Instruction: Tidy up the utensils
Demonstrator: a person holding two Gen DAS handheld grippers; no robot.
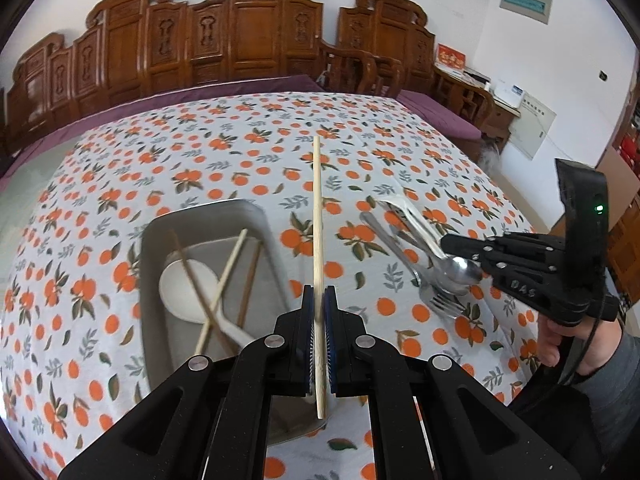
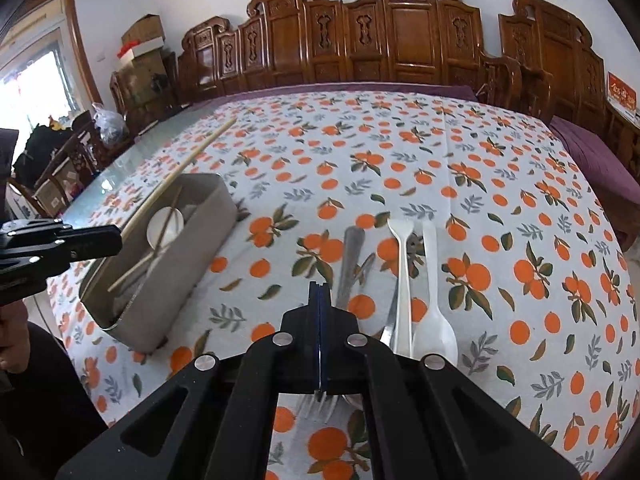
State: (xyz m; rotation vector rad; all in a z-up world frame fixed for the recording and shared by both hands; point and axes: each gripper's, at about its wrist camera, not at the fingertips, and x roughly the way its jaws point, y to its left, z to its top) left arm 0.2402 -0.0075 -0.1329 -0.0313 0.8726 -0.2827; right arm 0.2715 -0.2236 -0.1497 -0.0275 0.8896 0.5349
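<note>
Chopstick (image 1: 317, 216) pinched in left gripper (image 1: 319, 300), hovering beside metal tray (image 1: 224, 210) on worktop; next: drop it in. Right gripper (image 2: 320, 292) pressed together over fork (image 2: 316, 406); fork hold unclear.

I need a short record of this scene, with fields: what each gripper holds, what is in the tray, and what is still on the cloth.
left gripper: jaws shut on a chopstick
right gripper: jaws shut; the fork runs under them, held or not cannot be told
tray: white spoon, three chopsticks crossed over it
cloth: fork, steel spoon, two white utensils side by side
tray position: on the cloth, beside the loose utensils
</note>
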